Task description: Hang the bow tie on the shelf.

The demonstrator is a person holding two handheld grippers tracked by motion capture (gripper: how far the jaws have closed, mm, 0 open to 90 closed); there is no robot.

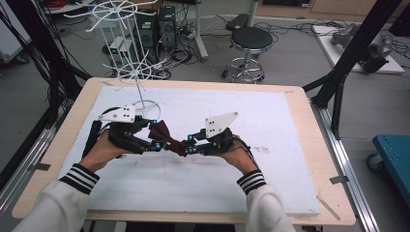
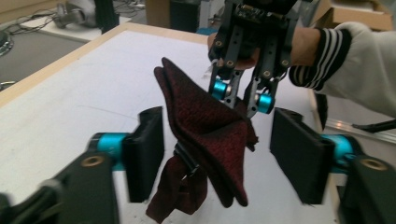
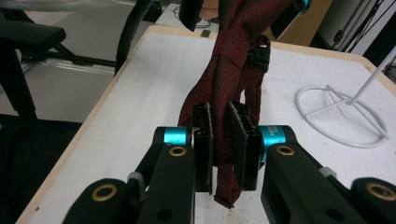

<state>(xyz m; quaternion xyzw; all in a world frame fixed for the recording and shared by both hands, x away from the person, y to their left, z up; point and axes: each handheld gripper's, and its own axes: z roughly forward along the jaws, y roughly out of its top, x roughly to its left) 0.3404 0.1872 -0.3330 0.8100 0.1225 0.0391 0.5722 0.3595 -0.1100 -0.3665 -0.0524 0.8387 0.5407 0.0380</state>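
Bow tie of dark red woven cloth, held above my white table.
My right gripper clamps its strap; my left gripper stands released, flat black pads flanking the folded wing.

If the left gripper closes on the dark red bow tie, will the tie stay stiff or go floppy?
Probably floppy: the bow tie folds and its strap end droops below the right gripper that pinches it. It looks light, hanging from that single pinch. The woven cloth seems rough, so the left gripper should hardly slip.
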